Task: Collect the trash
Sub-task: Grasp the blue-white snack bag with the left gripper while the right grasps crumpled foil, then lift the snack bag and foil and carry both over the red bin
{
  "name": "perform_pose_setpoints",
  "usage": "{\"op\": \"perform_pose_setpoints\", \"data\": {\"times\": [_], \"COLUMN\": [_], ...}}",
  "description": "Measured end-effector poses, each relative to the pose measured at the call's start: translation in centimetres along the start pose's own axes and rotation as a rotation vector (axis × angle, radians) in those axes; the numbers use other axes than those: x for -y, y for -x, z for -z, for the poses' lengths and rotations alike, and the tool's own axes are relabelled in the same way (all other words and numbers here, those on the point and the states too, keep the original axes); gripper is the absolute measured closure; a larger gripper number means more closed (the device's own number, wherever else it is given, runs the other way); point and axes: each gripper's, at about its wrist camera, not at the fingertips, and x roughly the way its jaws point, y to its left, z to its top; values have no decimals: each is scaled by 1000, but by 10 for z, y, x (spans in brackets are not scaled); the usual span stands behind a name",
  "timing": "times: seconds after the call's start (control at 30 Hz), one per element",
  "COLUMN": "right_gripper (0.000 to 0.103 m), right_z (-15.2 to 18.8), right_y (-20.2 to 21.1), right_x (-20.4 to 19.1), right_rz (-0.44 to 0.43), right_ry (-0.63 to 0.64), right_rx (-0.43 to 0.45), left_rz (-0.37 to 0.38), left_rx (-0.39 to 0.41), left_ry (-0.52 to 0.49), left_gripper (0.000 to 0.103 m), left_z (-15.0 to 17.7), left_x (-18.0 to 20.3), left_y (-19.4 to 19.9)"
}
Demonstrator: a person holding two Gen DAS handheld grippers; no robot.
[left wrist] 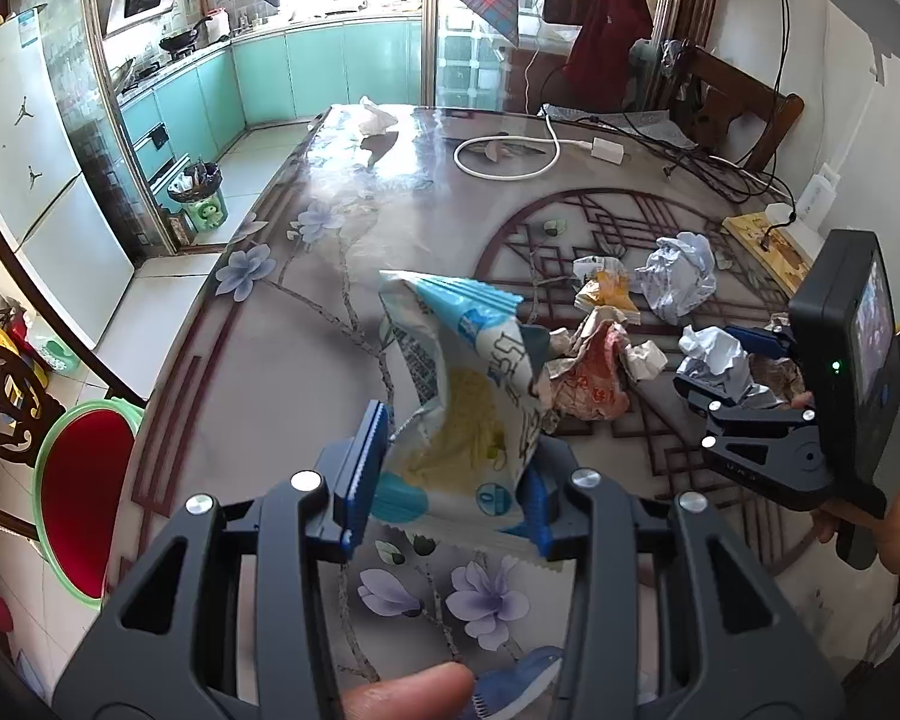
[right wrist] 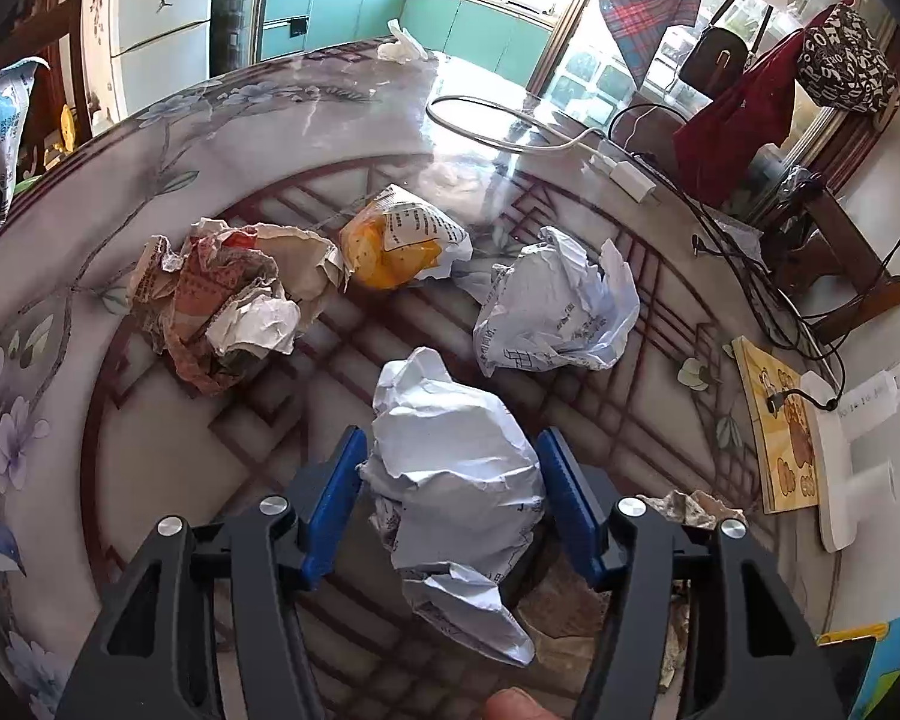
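Observation:
My left gripper (left wrist: 456,456) is shut on a blue and white snack wrapper (left wrist: 468,372) and holds it upright above the floral table (left wrist: 306,360). In the right wrist view, my right gripper (right wrist: 450,450) is shut on a crumpled white paper ball (right wrist: 456,468) that rests low over the table, with a blue pad pressed against each side. That gripper (left wrist: 723,363) and its paper ball (left wrist: 714,357) also show at the right of the left wrist view. More trash lies beyond: a brown and red crumpled wrapper (right wrist: 222,294), a yellow packet (right wrist: 390,240) and another white paper wad (right wrist: 558,306).
A tissue (right wrist: 399,48) lies at the table's far edge. A white charger cable (right wrist: 510,138) and black cords run across the back right, near a yellow book (right wrist: 780,426). A small lined bin (left wrist: 201,198) stands on the kitchen floor and a red stool (left wrist: 84,492) beside the table.

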Motion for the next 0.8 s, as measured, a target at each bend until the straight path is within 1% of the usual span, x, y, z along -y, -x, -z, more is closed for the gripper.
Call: {"op": "perform_pose_setpoints", "data": {"times": [0.17,0.4,0.6,0.8], "right_gripper": [48,48,48,48], "right_z": [-3,-7,-17,-36], "right_y": [24,74,122,150], "right_x": [-1,-15,-41,-79], "right_rz": [12,15,-21,-80], "right_ry": [-3,-39,-80,-83], "right_rx": [25,79,155,208], "left_rz": [0,-9,-27,-63], "left_rx": [18,60,98,127], "left_ry": [11,25,58,129], "left_gripper": [63,63,63,63], "left_z": [-2,1,8,11], "left_x": [-6,-25,-60,-106], "left_y": [9,36,66,86]}}
